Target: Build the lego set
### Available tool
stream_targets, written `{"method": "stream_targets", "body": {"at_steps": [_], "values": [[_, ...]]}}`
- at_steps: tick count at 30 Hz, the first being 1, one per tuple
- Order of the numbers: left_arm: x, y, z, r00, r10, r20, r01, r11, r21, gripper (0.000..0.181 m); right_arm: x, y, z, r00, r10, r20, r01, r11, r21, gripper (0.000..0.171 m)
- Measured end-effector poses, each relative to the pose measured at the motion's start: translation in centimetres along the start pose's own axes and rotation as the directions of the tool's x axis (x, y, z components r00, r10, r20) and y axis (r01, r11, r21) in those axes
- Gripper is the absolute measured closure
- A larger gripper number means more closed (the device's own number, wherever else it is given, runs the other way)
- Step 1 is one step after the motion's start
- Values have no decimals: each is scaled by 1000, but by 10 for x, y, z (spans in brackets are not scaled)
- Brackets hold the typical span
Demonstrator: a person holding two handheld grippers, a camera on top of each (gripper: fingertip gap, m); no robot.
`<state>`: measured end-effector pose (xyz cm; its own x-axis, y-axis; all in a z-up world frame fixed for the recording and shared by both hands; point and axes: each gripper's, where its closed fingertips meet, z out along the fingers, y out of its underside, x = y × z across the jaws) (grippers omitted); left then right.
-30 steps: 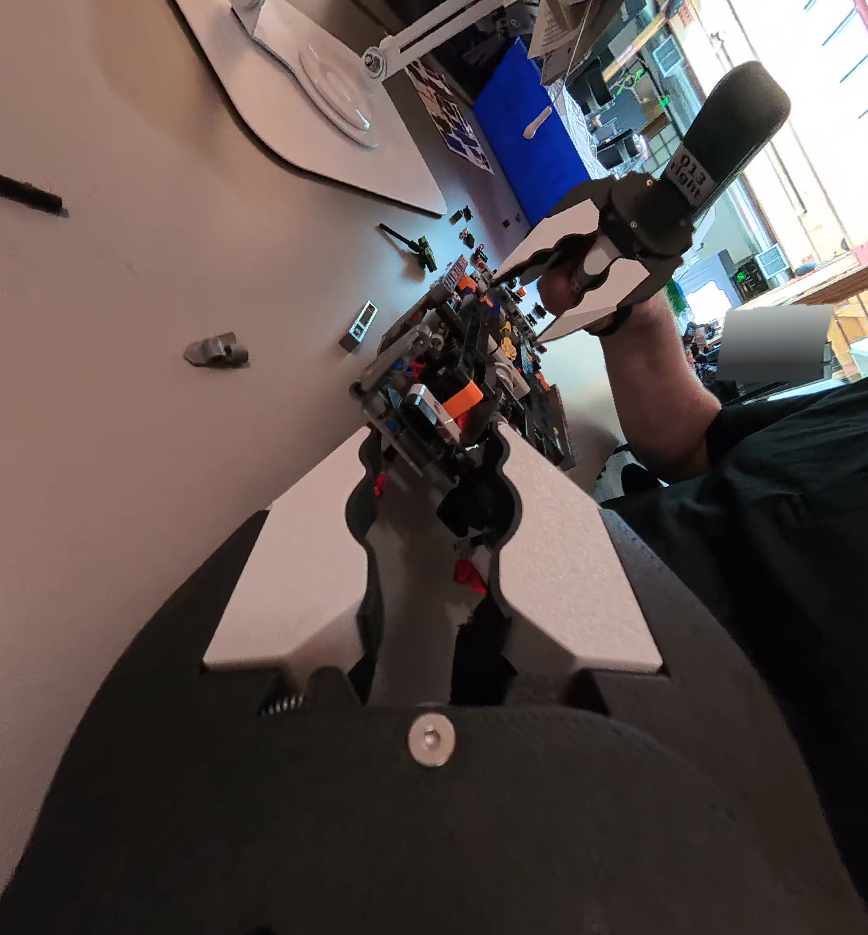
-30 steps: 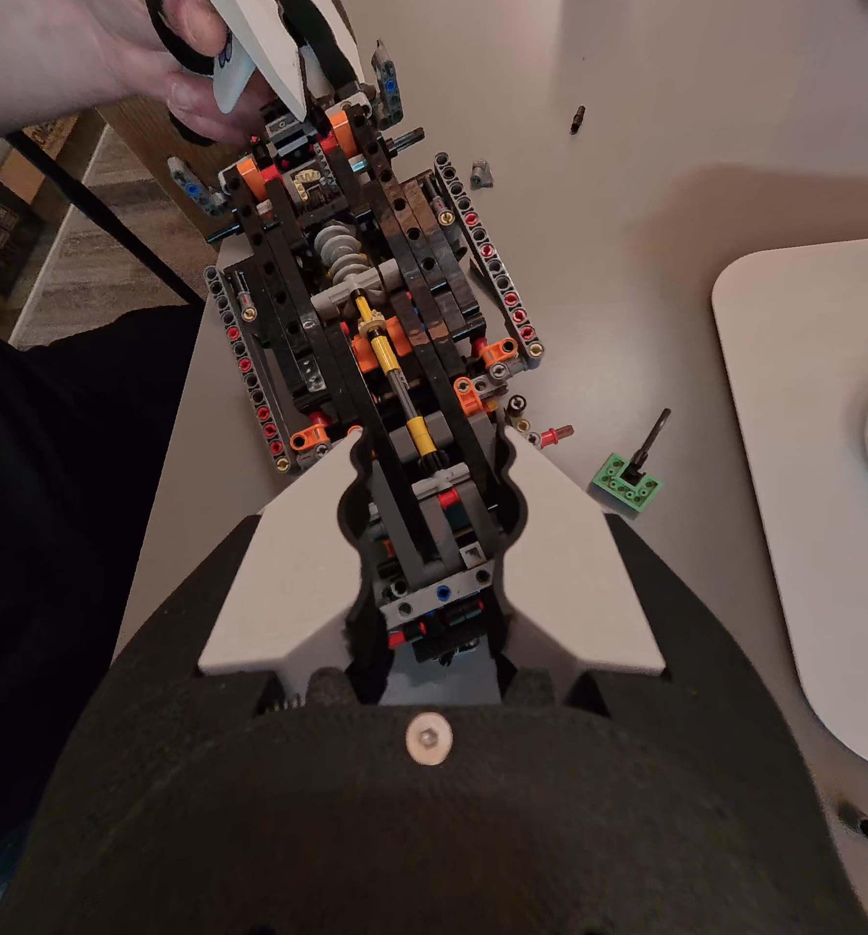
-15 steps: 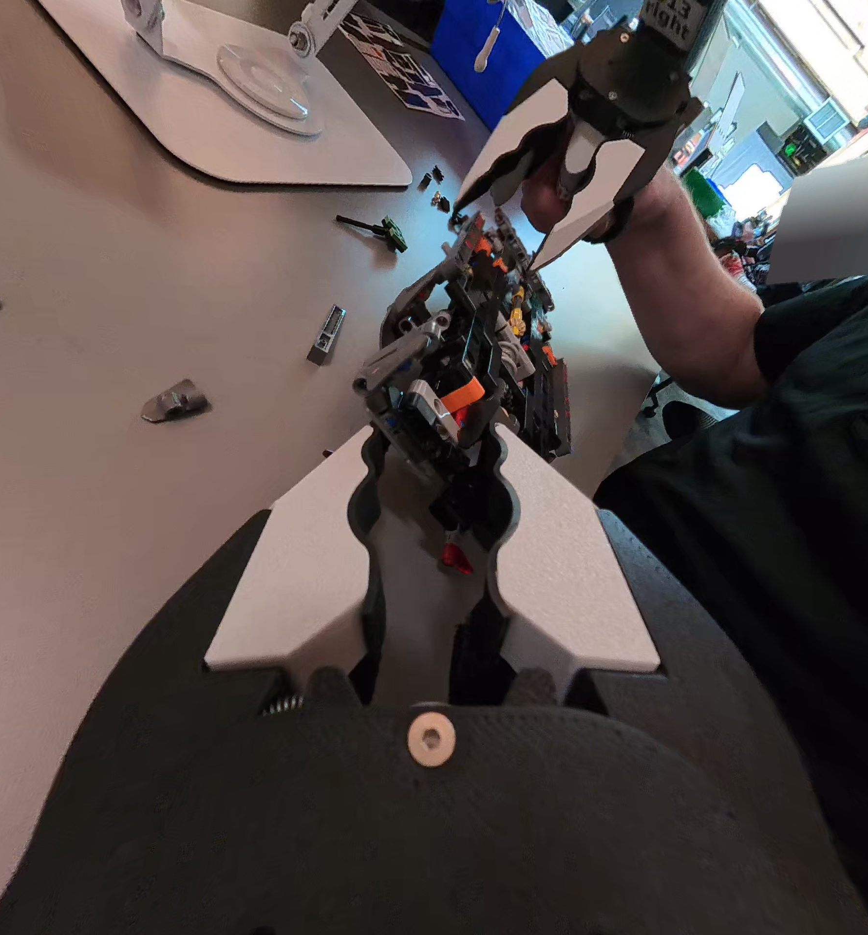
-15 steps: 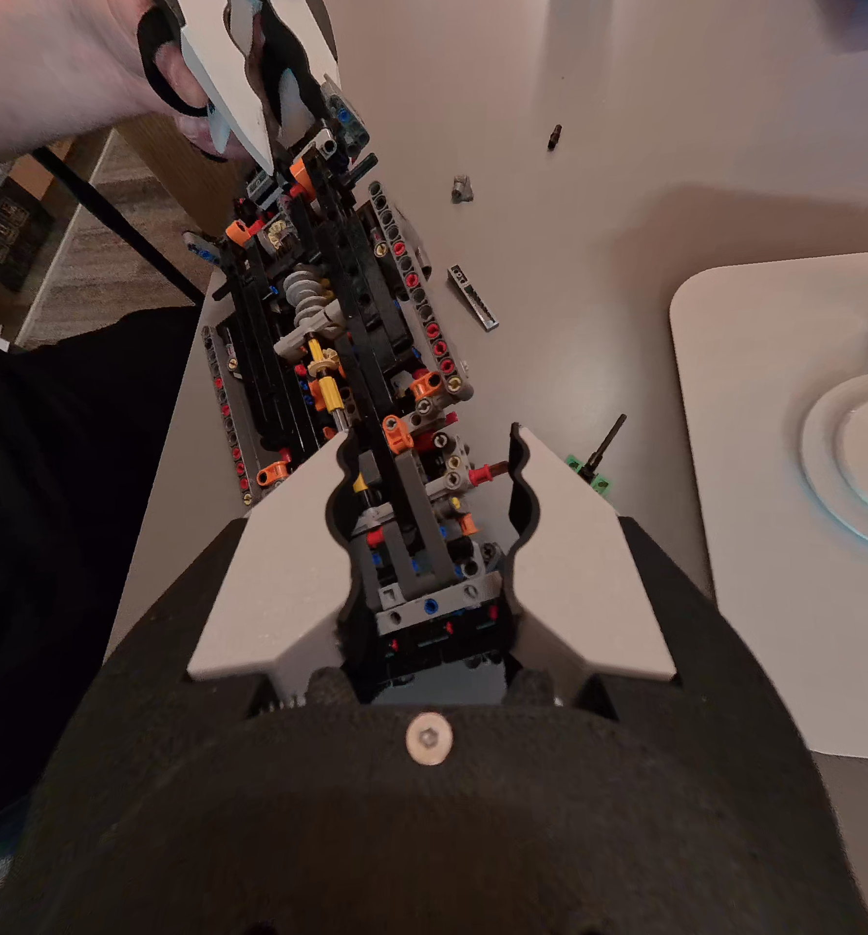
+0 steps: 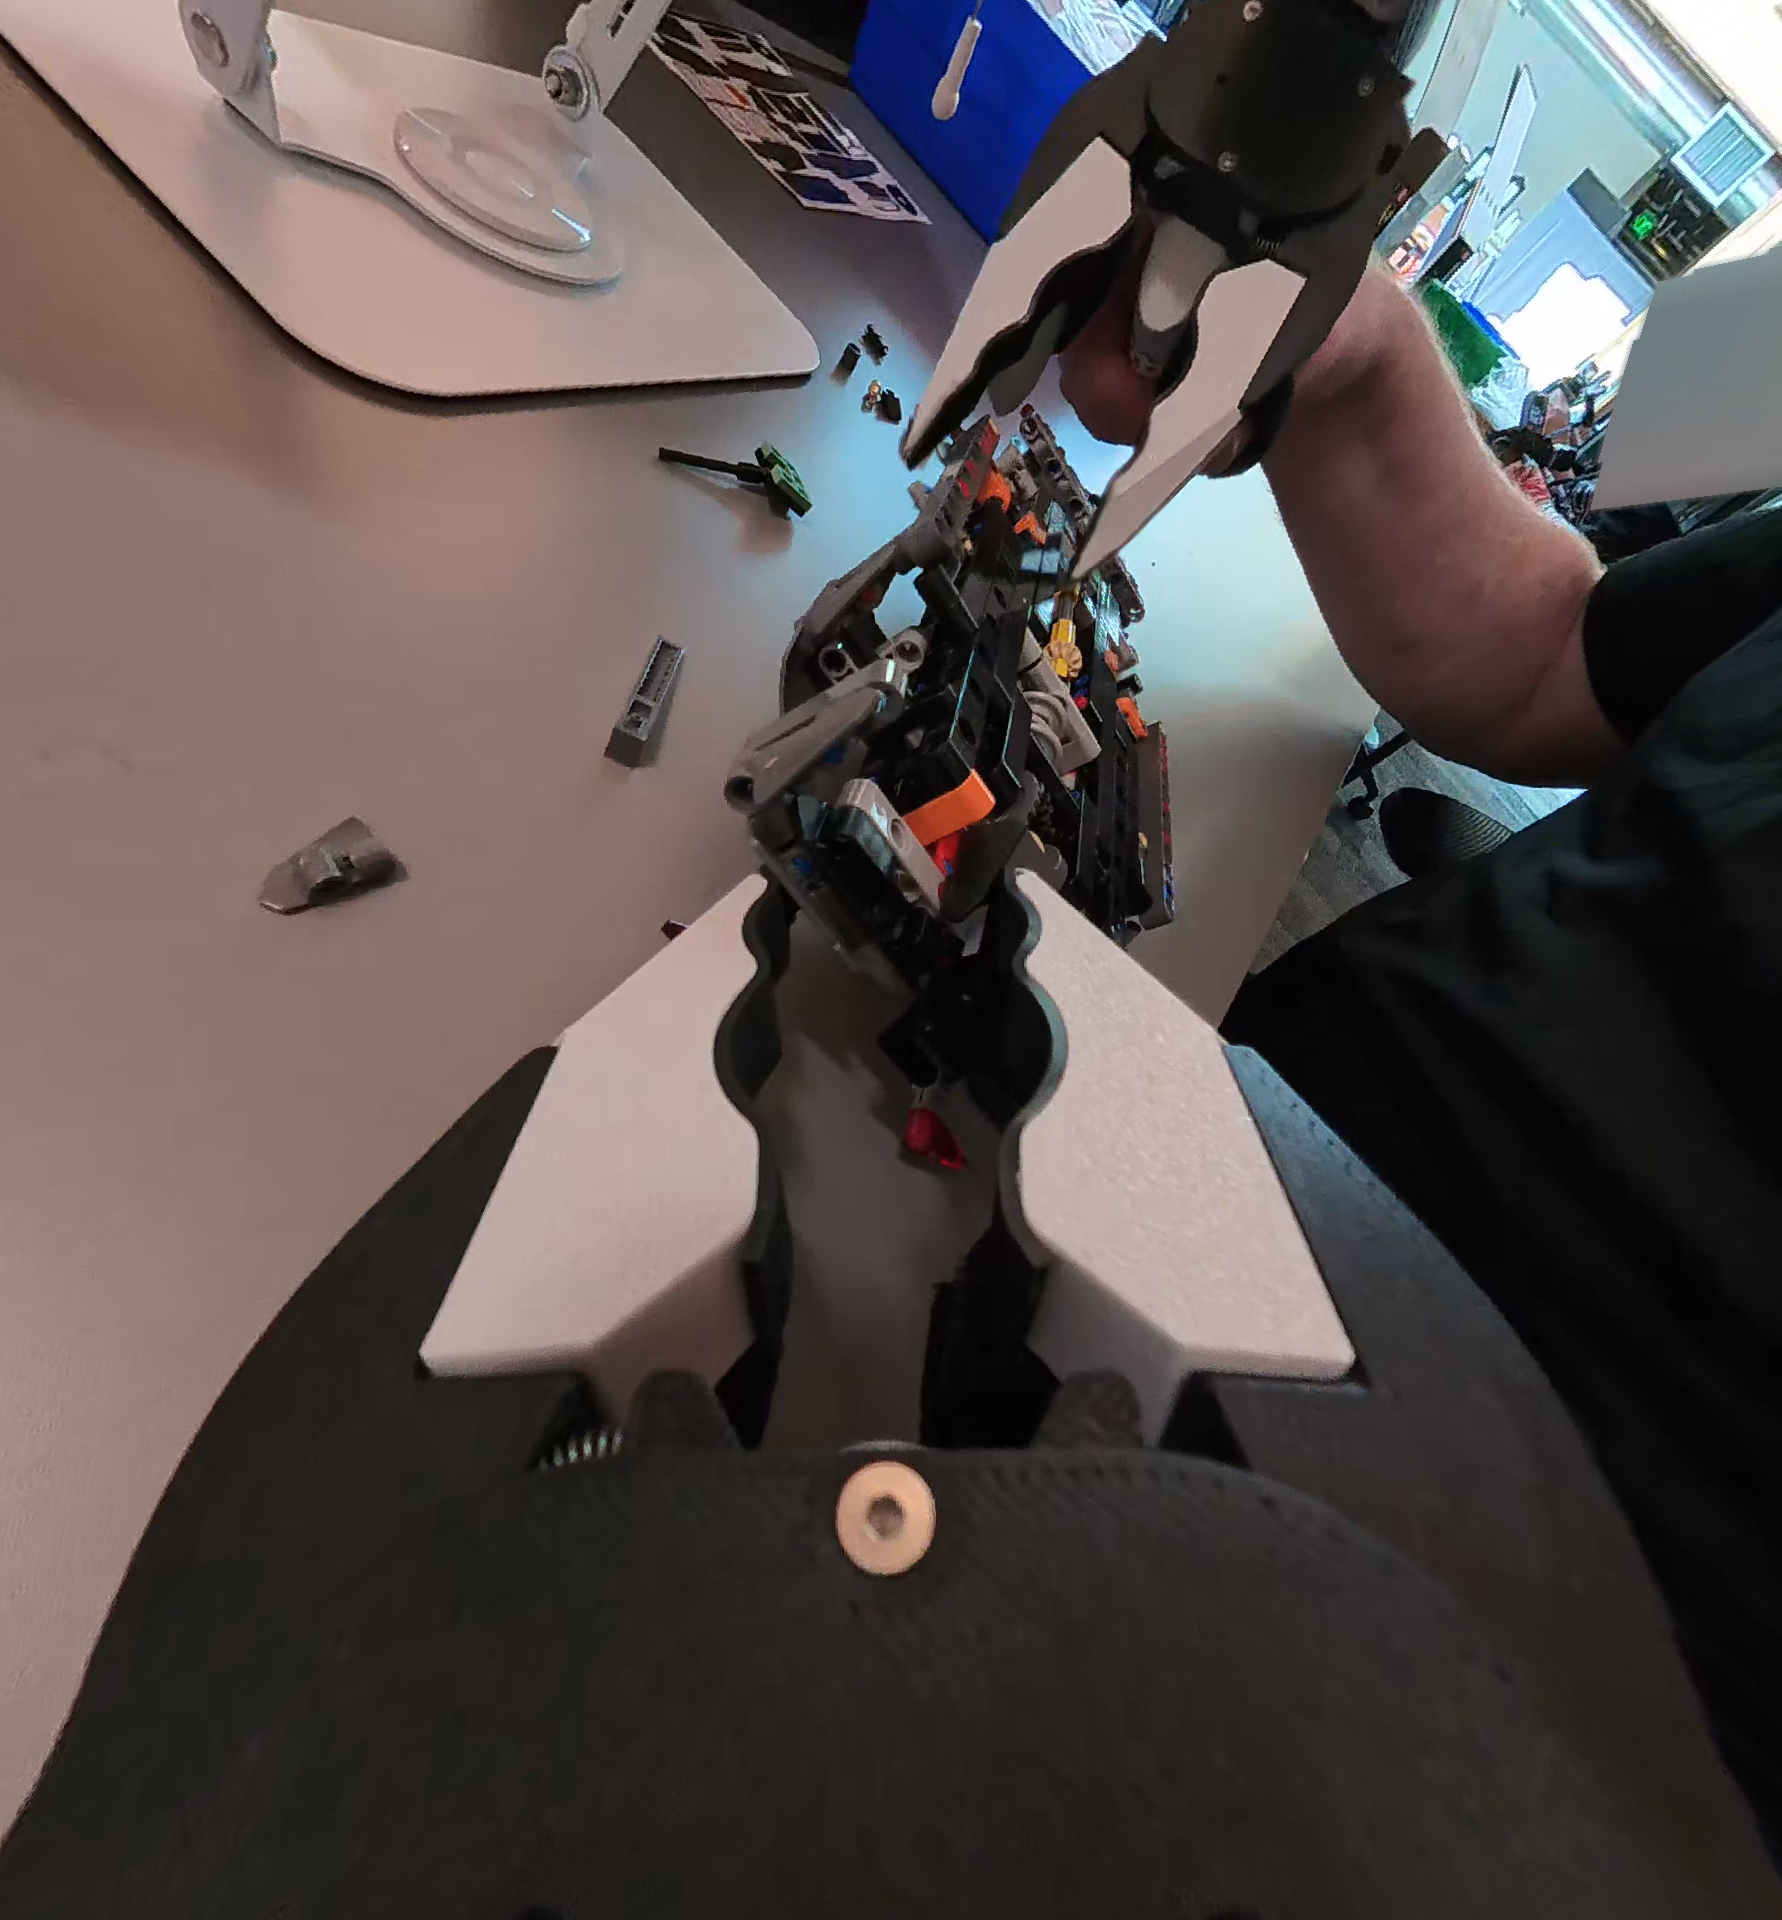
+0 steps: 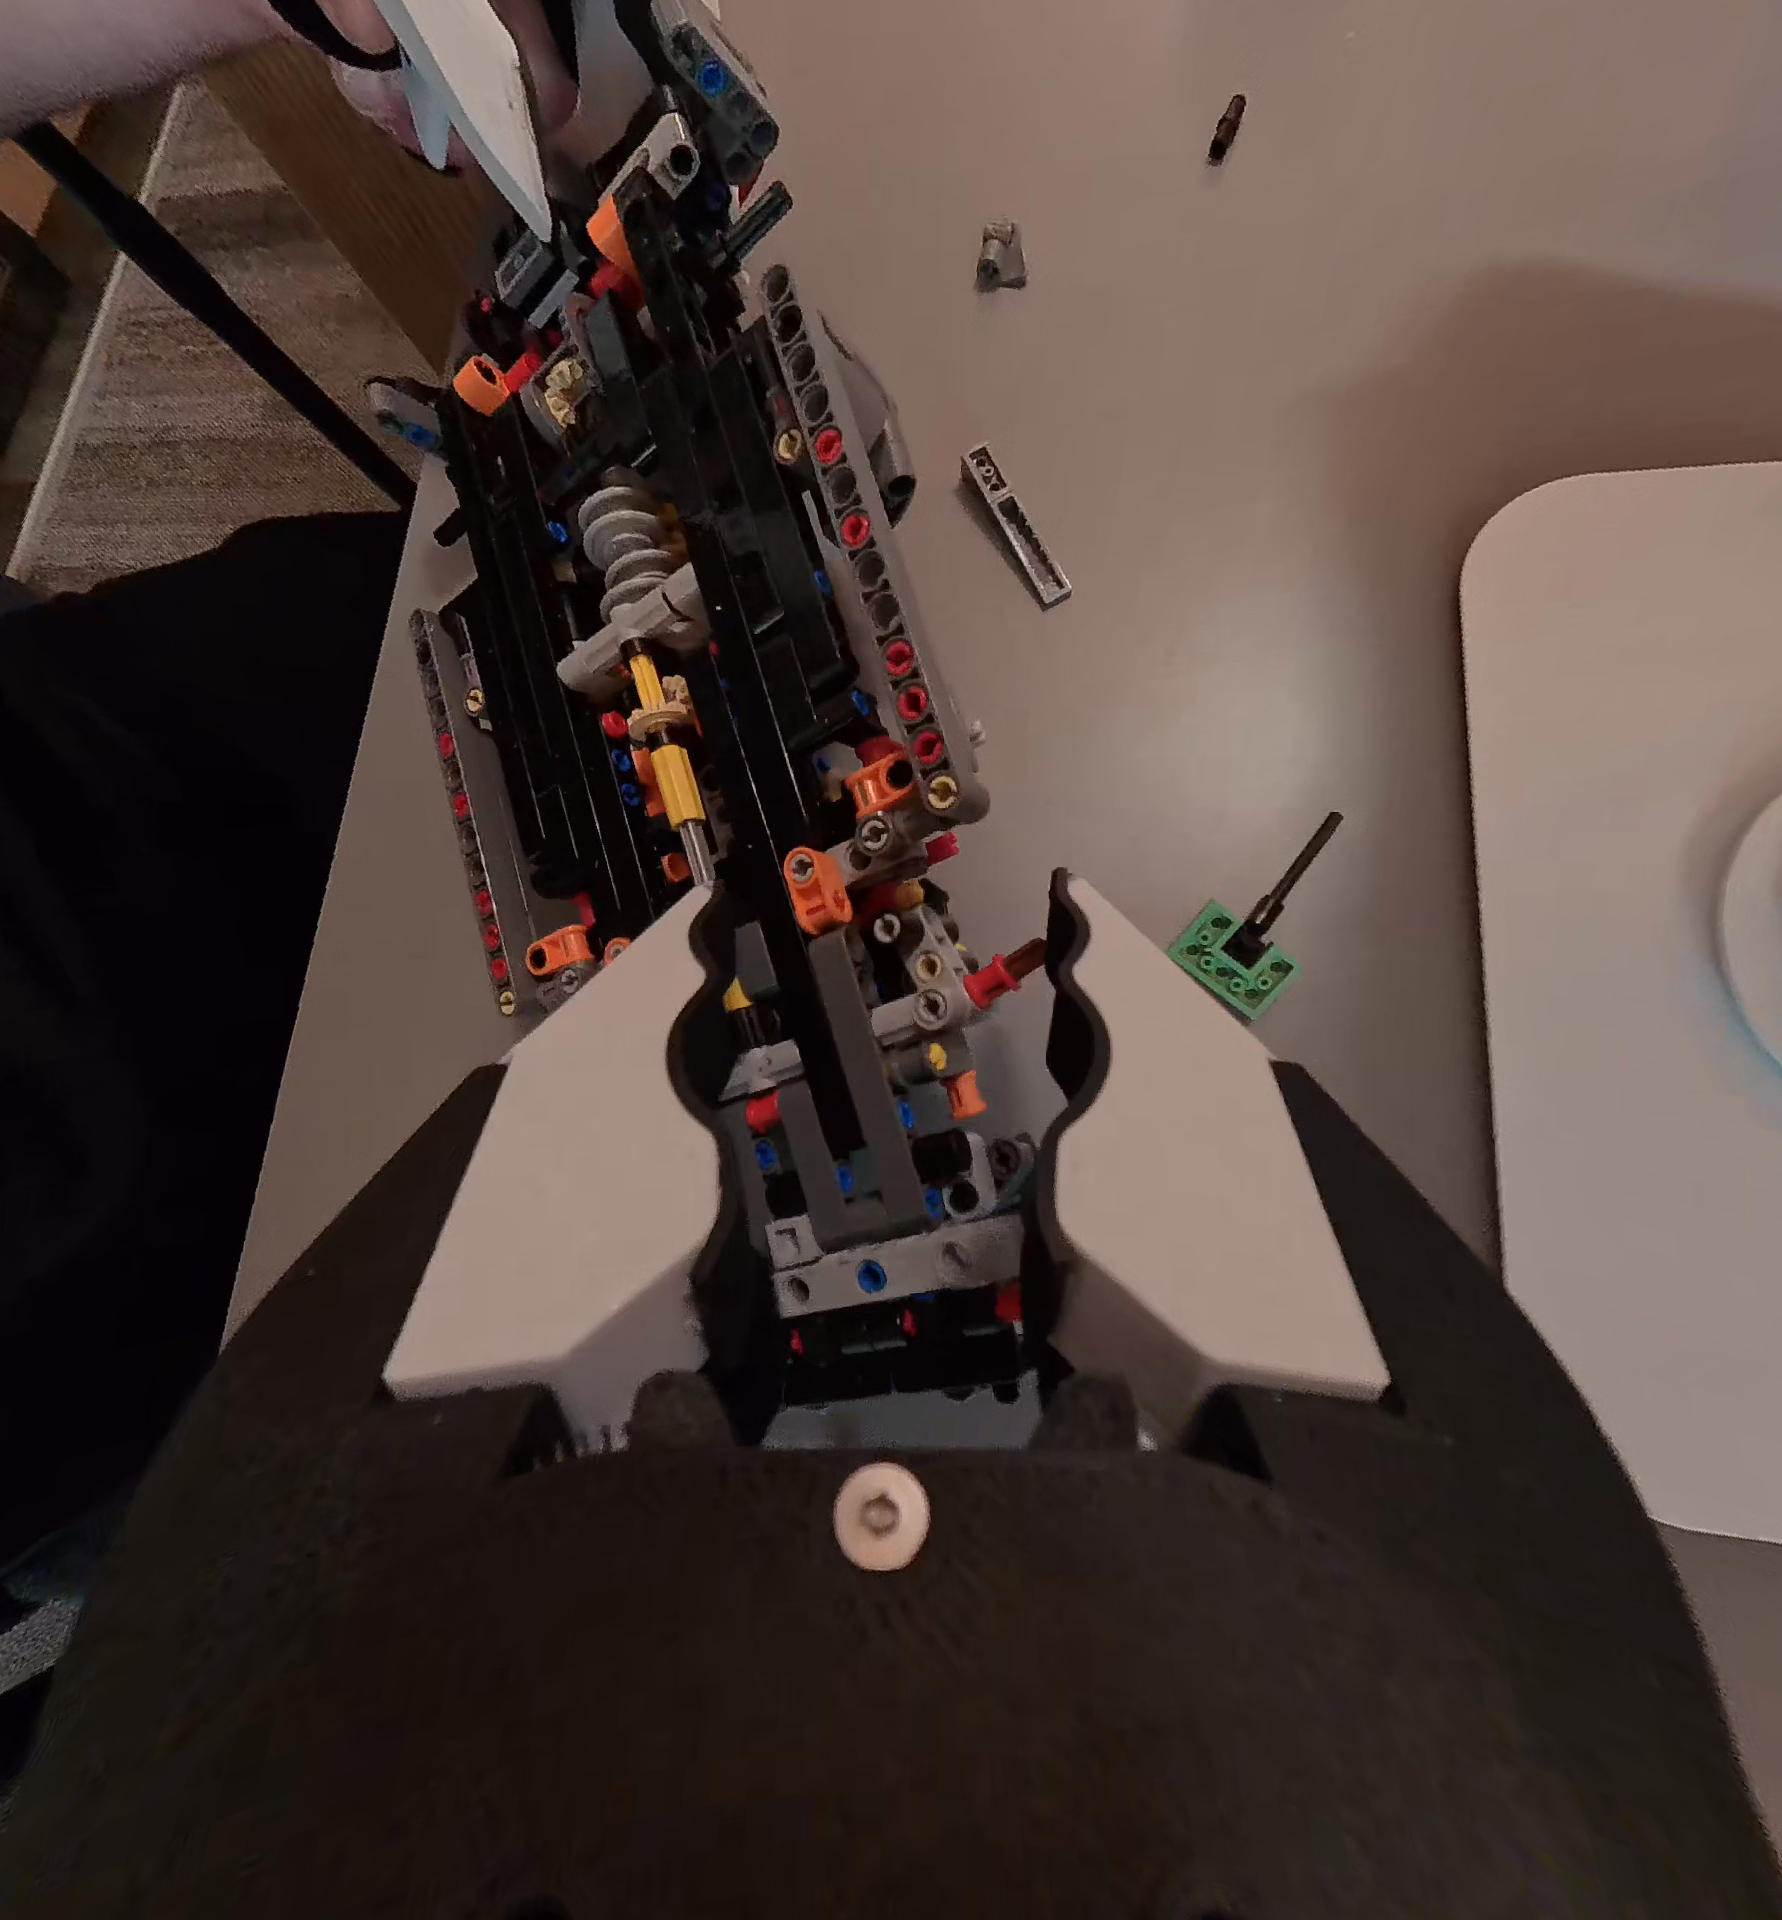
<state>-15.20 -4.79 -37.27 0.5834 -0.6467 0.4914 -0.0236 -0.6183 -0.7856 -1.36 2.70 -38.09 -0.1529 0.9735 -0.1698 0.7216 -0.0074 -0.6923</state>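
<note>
Black-and-grey lego chassis (image 6: 700, 644) lies tilted at the table's (image 6: 1230, 675) near edge; our left tool (image 5: 887, 935) pinches one end, our right tool (image 6: 876, 935) straddles the other, spread; we judge it stiff yet fragile, best held by side beams.

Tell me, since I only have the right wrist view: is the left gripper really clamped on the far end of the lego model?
Observer: It looks so. In the left wrist view, the left gripper has both fingertips against the end of the lego model, which sits pinched between them.
Operator: Are there any loose parts by the stand base that my own gripper hides?
Observer: Yes. A few small dark pieces lie on the table, just off the corner of the white stand base and beyond the green plate.
</note>
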Motion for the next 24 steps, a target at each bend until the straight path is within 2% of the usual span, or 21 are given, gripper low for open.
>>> {"method": "stream_targets", "body": {"at_steps": [3,8,12,14,16,19,24], "values": [[3,0,2,1000,22,2,-22,1000,-3,144,-3,1,0,1000,-27,-17,27,1000,-13,121],[4,-1,3,1000,31,3,-31,1000,-3,144,-9,2,0,999,-31,-12,31,999,-12,125],[5,-1,3,999,34,2,-34,999,0,144,-9,3,-1,999,-26,-28,26,1000,-9,123],[7,-2,2,999,36,1,-36,999,2,144,-8,4,-4,998,-28,-54,28,1000,-6,116],[7,-2,2,999,40,5,-40,999,0,144,-3,5,-12,996,0,-93,1,1000,7,106],[7,-1,2,999,37,4,-37,999,0,144,-2,14,-31,992,76,-103,-72,996,48,109],[6,0,3,1000,29,3,-29,1000,-3,144,-2,50,-46,964,249,-96,-243,968,69,111]]}}
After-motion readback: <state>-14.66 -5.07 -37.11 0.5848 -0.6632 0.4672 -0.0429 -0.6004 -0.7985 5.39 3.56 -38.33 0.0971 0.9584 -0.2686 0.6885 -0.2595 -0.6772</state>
